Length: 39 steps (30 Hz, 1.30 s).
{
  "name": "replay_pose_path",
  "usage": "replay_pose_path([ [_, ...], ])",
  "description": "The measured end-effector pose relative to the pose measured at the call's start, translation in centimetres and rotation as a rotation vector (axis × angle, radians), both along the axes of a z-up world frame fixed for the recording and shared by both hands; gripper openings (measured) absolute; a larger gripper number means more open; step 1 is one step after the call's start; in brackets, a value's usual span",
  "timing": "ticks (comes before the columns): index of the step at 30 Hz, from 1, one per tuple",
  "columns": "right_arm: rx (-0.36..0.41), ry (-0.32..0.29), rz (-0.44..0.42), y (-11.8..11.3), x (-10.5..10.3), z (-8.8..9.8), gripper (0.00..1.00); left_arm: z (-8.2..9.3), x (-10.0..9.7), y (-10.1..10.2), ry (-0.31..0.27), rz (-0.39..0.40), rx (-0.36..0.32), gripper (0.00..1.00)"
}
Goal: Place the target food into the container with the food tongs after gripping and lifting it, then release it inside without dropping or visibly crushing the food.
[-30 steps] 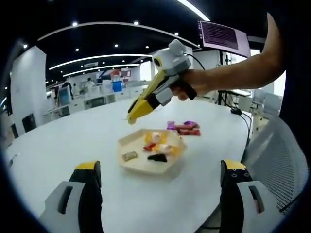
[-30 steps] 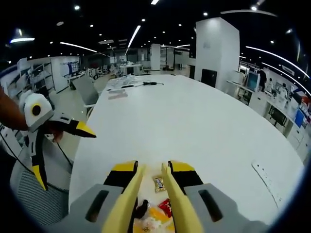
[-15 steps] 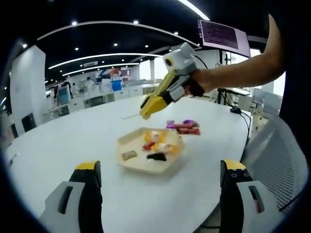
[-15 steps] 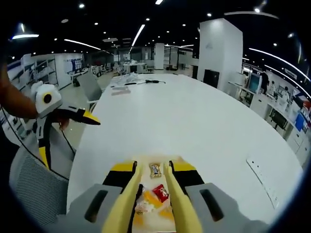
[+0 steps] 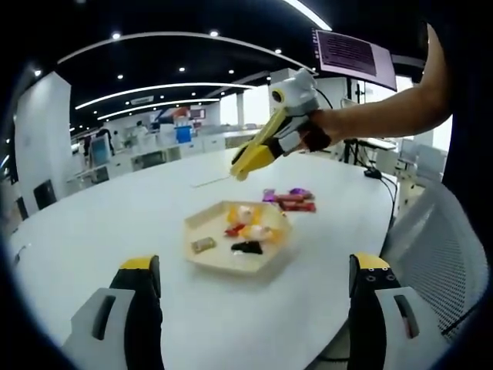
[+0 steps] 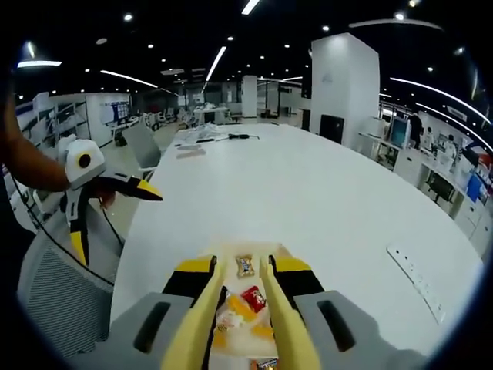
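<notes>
A pale hexagonal tray [image 5: 218,265] sits on the white table and holds several wrapped snacks [image 5: 248,231]. More wrapped snacks [image 5: 291,202] lie in a small pile on the table just past it. My left gripper [image 5: 255,263] hovers in front of the tray, jaws wide open and empty. A hand holds my right gripper [image 5: 239,173] in the air above the tray's far side. Through its long yellow jaws, a narrow gap apart and empty, I look down on the tray [image 6: 231,257] with a red snack [image 6: 253,297]. The left gripper [image 6: 119,226] hangs at the left.
A grey mesh chair [image 5: 441,254] stands at the table's edge beside the left gripper, seen also as the chair [image 6: 54,308]. A flat socket strip [image 6: 420,281] lies on the table at the right. Cables and papers [image 6: 206,139] lie at the far end.
My right gripper has risen and drifted away from over the tray's middle toward the pile's side. More of the tray now shows between its jaws. The left gripper has stayed put.
</notes>
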State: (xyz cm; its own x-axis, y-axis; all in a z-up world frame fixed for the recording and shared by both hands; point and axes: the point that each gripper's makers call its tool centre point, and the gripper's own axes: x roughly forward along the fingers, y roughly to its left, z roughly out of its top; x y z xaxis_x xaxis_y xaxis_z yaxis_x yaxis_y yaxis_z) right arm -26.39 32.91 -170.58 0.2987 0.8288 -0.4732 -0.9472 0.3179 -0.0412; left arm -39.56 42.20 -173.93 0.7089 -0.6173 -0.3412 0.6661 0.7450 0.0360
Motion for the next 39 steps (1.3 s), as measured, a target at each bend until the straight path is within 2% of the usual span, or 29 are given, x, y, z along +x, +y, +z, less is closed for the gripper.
replay_pose_path([
  [5,0.016,-0.005,-0.016,-1.0,0.3,0.5,0.27,0.0,0.0,0.0,0.0,-0.002,0.002,0.98],
  [16,-0.016,-0.025,-0.004,-4.4,0.1,0.7,0.27,-0.2,-0.1,-0.1,0.007,-0.007,0.002,0.98],
  [23,-0.04,-0.035,-0.026,-7.7,0.1,0.8,0.28,-0.3,-0.2,-0.3,0.01,-0.015,0.008,0.98],
  [30,-0.074,-0.019,-0.073,-11.9,0.0,0.0,0.28,-0.4,-0.2,-0.3,0.012,-0.015,0.012,0.99],
  [39,-0.087,-0.02,-0.109,-14.5,-0.1,-0.3,0.28,-0.5,-0.3,-0.4,0.022,-0.023,0.0,0.99],
])
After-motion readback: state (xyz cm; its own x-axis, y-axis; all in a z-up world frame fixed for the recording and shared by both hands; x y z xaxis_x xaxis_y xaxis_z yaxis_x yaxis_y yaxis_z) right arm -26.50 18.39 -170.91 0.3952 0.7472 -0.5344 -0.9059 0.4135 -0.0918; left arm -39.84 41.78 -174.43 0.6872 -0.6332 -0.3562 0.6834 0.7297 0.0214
